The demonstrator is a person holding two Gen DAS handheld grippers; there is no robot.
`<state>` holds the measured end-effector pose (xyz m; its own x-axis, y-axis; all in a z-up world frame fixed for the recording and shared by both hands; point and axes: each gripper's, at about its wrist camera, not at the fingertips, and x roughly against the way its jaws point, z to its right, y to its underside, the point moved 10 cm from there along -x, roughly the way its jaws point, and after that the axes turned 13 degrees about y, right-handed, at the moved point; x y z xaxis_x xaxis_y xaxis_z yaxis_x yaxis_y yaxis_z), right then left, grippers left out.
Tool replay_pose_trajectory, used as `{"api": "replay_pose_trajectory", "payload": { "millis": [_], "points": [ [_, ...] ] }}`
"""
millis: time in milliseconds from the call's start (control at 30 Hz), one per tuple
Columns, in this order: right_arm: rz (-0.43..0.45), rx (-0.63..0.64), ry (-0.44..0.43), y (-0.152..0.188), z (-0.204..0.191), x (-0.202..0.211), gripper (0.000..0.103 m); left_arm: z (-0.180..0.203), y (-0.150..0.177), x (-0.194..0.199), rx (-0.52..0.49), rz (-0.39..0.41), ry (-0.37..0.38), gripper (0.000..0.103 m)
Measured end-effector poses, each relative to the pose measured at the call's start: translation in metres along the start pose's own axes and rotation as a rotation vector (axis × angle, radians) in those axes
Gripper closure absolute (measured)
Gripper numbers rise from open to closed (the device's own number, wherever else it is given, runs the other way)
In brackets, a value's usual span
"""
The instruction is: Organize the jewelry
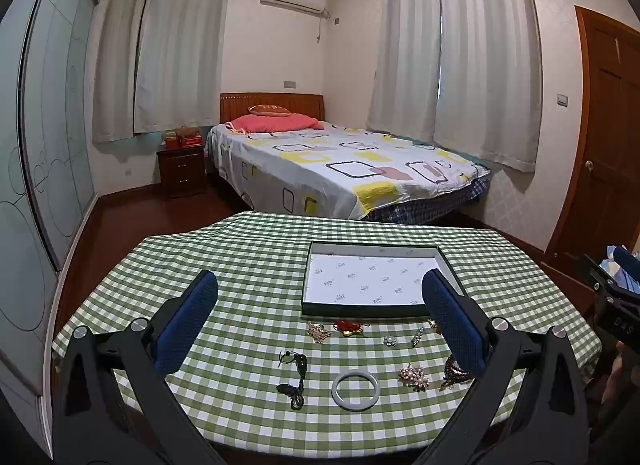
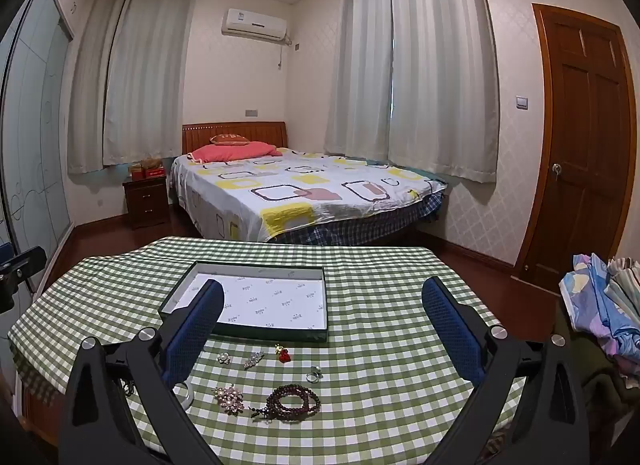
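Jewelry (image 1: 355,385) loose on cloth | bracelet (image 2: 294,402) partly hidden | left gripper (image 1: 320,317), right gripper (image 2: 322,323) wide, empty

The surface (image 1: 248,265) is covered in a green and white check. The box (image 1: 450,265) is rimmed in dark green and lined in white paper printed with small grey marks. A pale white bangle (image 1: 355,390) is seen near, with a black beaded piece (image 1: 294,379) to its left. A red and gold charm (image 2: 283,354) and dark maroon beads (image 2: 294,401) are shown in the right view. Blue pads are carried on the black left gripper (image 1: 320,329) and right gripper (image 2: 322,335). The bed (image 2: 304,193) is spread in white with yellow, grey and pink squares.
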<state>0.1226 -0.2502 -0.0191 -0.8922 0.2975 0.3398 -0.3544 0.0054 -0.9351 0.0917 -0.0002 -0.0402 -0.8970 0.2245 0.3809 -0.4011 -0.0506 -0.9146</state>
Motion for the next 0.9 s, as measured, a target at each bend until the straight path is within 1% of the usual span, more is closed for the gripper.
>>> {"api": "replay_pose_trajectory", "payload": {
  "millis": [167,333,367,900],
  "points": [
    [0.000,0.000,0.001,-0.0005,0.0021,-0.0017,0.007,0.0000,0.0012,-0.0016,0.007,-0.010,0.007,0.003],
    [0.006,0.004,0.002,-0.0009,-0.0001,0.0006,0.007,0.0004,-0.0001,-0.0002,0.003,-0.003,0.002,0.003],
    [0.006,0.004,0.003,-0.0008,-0.0001,0.0005,0.007,-0.0066,0.0068,-0.0019,0.013,-0.005,0.012,0.003],
    [0.009,0.004,0.003,-0.0012,0.0002,-0.0003,0.007,-0.0037,0.0047,-0.0015,0.018,-0.004,-0.002,0.003]
  ]
}}
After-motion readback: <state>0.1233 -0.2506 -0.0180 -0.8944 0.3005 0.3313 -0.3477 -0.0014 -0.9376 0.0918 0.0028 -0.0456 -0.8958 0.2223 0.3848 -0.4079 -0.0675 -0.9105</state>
